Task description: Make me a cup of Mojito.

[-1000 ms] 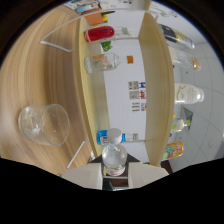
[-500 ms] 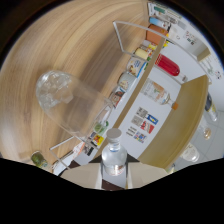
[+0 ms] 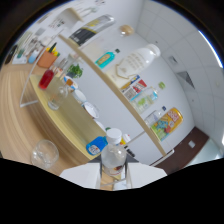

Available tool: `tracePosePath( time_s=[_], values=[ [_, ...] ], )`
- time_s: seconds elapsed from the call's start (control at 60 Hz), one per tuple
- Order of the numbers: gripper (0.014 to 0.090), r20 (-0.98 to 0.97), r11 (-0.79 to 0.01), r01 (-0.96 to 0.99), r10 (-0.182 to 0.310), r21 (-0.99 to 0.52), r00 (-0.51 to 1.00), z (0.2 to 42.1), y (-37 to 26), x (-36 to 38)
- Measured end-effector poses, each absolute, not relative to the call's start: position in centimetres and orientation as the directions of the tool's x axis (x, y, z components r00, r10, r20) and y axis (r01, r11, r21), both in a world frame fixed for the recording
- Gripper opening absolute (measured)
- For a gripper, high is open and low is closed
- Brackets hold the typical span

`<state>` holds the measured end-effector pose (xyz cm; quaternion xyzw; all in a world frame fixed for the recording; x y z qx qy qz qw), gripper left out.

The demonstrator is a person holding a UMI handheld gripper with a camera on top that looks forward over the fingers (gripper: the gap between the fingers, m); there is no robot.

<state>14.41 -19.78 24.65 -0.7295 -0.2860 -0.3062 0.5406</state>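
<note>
Now: tongs grip bottle | wooden counter | white wall

A small clear plastic bottle with a white screw cap stands upright between the fingers of the gripper, its lower body hidden between them; the cap is on and the contents look clear. Whether the fingers press on it cannot be told. Just beside the bottle, an empty clear round glass rests on the pale wooden tabletop. Farther along the tabletop, well apart from the bottle, stand a bottle of red liquid, another small clear glass and a bunch of green leaves, probably mint.
</note>
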Motion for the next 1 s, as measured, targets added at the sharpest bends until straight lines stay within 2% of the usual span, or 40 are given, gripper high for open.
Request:
tracePosePath(
  time_s=[0.067, 0.133, 0.183, 0.317, 0.433, 0.617, 0.817, 1.0],
  values=[
    [0.0342, 0.557, -0.271, 0.556, 0.079, -0.786, 0.827, 23.8, -20.2, 14.5],
    [0.0343, 0.327, -0.294, 0.338, 0.089, -0.894, 0.941, 21.8, -20.4, 14.2],
    [0.0343, 0.182, -0.337, 0.205, 0.099, -0.919, 0.978, 19.5, -20.5, 14.2],
    [0.034, 0.003, -0.459, 0.028, 0.053, -0.888, 0.999, 12.6, -20.5, 15.0],
    [0.0341, -0.051, -0.528, -0.033, 0.018, -0.849, 0.999, 7.8, -20.6, 15.8],
    [0.034, -0.07, -0.58, -0.059, -0.002, -0.813, 0.998, 3.6, -20.7, 16.4],
    [0.0341, -0.064, -0.619, -0.058, -0.011, -0.784, 0.998, 1.2, -20.6, 17.1],
    [0.0356, -0.043, -0.618, -0.035, -0.002, -0.786, 0.999, 1.0, -20.8, 17.1]
  ],
)
